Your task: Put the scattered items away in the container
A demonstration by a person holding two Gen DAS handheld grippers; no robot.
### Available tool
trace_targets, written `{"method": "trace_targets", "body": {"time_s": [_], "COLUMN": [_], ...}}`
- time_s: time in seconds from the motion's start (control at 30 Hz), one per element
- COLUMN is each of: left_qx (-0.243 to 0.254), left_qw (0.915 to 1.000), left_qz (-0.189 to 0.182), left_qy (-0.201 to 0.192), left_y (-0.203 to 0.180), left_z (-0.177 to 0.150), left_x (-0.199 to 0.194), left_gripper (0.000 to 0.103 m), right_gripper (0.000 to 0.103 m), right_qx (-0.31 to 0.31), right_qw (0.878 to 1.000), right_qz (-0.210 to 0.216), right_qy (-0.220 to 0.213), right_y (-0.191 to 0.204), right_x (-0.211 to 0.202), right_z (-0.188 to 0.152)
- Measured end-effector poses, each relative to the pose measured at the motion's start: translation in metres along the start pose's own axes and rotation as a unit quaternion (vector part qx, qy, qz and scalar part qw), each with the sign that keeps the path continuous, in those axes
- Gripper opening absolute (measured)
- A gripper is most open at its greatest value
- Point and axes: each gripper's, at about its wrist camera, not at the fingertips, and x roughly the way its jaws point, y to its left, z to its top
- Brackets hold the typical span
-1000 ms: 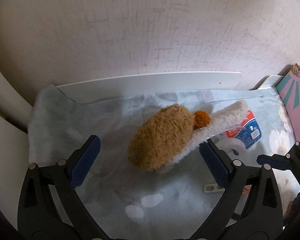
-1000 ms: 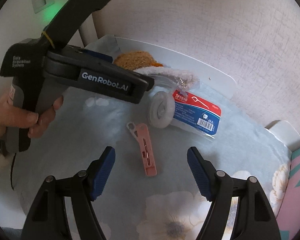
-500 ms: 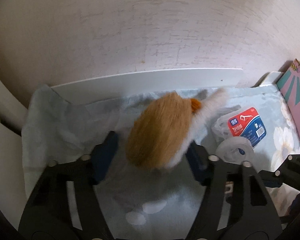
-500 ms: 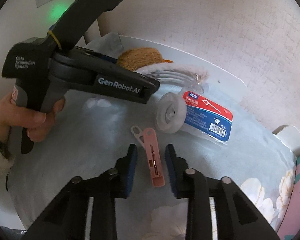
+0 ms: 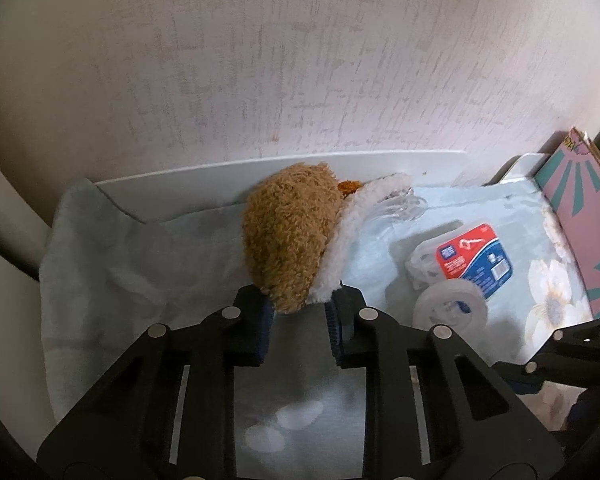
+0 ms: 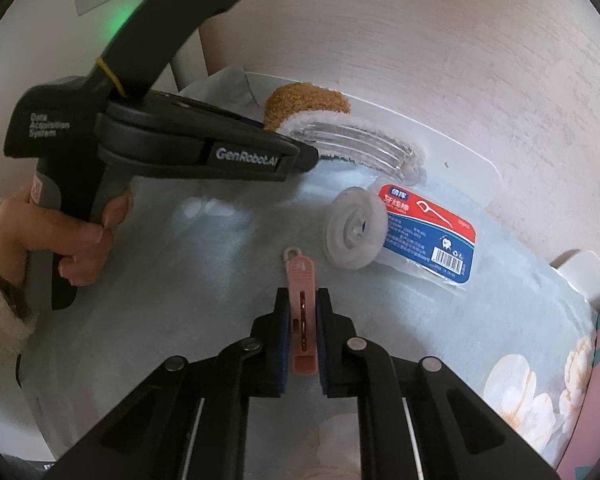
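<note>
While left gripper point(image 5: 300, 312) closes on slipper point(image 5: 288, 240), right gripper point(image 6: 302, 330) clamps peg point(image 6: 302, 312), lengthwise between jaws.

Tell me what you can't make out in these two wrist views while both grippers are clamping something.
- Container: none identifiable; a pink and teal box is cut by the left wrist view's right edge.
- Plush slipper: the left gripper, jaws closing on it, hides its near end.
- Pink clothes peg: its sides are covered by the right gripper.
- Floss pick packet: small print unreadable; the white tape roll overlaps its left end.
</note>
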Motion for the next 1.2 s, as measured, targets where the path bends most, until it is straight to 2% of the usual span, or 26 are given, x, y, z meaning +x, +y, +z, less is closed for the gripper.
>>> {"method": "trace_targets", "body": {"time_s": [0.27, 0.53, 0.6, 0.93, 1.2], "left_qx": [-0.001, 0.006, 0.005, -0.016, -0.009], "left_qw": [0.9998, 0.9995, 0.9994, 0.9971, 0.9956], "left_qz": [-0.017, -0.017, -0.019, -0.044, -0.046], "left_qy": [-0.011, -0.026, -0.027, -0.061, -0.081], "left_y": [-0.015, -0.022, -0.010, -0.012, -0.017], "left_z": [0.018, 0.019, 0.016, 0.025, 0.033], "left_x": [0.007, 0.003, -0.013, -0.039, -0.065], "left_gripper": [0.017, 0.015, 0.015, 0.014, 0.014], "right_gripper": [0.011, 0.011, 0.011, 0.011, 0.011], "right_qx": [0.007, 0.006, 0.007, 0.017, 0.021], "right_qw": [1.000, 1.000, 1.000, 1.000, 0.999], "right_qz": [0.004, 0.005, 0.005, 0.005, -0.003], "right_qy": [-0.001, -0.001, -0.002, -0.010, -0.027], "right_y": [-0.004, -0.013, -0.014, -0.024, -0.033], "right_x": [-0.001, -0.004, -0.005, -0.016, -0.042], "right_z": [-0.001, -0.004, -0.004, -0.006, -0.012]}}
